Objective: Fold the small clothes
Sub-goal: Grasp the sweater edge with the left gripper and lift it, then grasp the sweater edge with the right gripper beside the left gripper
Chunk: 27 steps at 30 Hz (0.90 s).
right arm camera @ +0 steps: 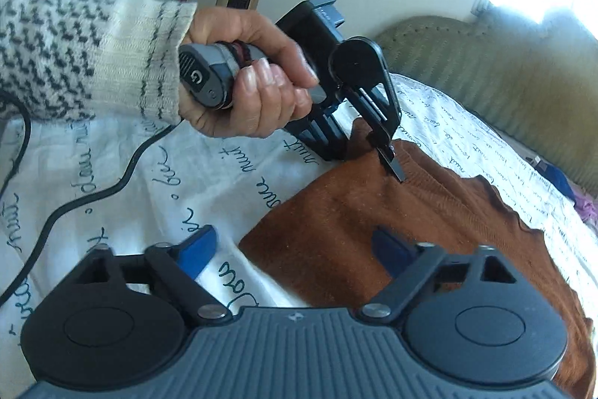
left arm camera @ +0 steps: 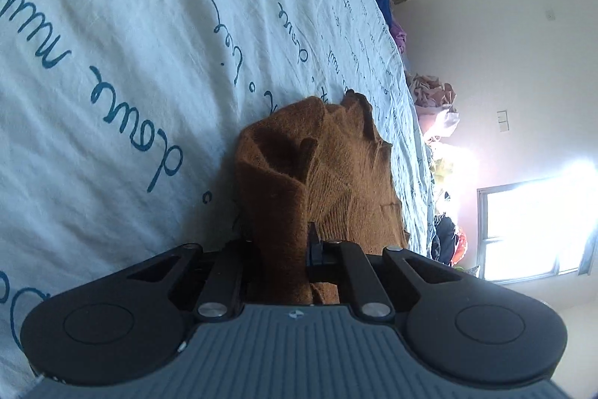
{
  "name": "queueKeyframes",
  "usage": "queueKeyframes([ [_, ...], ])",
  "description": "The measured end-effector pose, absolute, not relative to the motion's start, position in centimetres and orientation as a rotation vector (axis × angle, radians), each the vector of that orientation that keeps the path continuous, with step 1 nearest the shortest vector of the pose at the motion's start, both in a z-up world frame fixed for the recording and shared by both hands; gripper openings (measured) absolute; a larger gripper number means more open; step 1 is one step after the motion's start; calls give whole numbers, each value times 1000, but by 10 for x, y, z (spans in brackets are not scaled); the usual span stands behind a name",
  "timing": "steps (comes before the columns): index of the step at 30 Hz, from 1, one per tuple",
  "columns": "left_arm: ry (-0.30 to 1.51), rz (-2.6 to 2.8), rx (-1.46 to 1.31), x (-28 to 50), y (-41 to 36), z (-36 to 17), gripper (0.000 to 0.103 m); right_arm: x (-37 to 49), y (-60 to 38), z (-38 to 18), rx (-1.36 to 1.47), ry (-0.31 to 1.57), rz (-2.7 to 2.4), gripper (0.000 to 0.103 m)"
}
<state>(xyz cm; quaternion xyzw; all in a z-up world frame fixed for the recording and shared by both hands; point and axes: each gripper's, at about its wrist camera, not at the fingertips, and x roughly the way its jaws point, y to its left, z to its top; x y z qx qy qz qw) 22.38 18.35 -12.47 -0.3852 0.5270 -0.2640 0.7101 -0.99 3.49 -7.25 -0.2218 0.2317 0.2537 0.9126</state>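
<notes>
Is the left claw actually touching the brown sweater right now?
Touching. In the left wrist view the left claw is shut on a bunched fold of the brown sweater; the right wrist view shows its tips pinching the sweater's edge.

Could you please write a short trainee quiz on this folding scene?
1. True or false: the left gripper is shut on the brown garment.
2. What lies between the right gripper's jaws? A) the cable B) the garment's edge C) a pillow
3. What is printed on the sheet?

Key: 1 true; 2 B, with the blue fingers standing apart and not pressing on it; 3 blue handwriting.
</notes>
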Motion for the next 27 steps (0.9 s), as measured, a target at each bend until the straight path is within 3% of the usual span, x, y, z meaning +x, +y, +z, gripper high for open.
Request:
queueKeyframes([
  [1,1169,-589,-856,224,183,-124,13,-10,39,-75,-477,484,515,47],
  [2,1169,-589,-864,225,183,-123,12,-11,41,-77,-477,489,518,45],
  [10,1194,-571,-879,234,177,-109,12,-19,42,-74,-484,448,497,46],
  [20,1200,-538,-862,239,169,-96,13,-42,52,-87,-722,332,449,47],
  [23,1203,-526,-860,238,170,-99,13,-41,60,-100,-831,332,456,59],
  [27,1214,-508,-867,235,174,-107,13,-45,69,-118,-944,290,465,59],
])
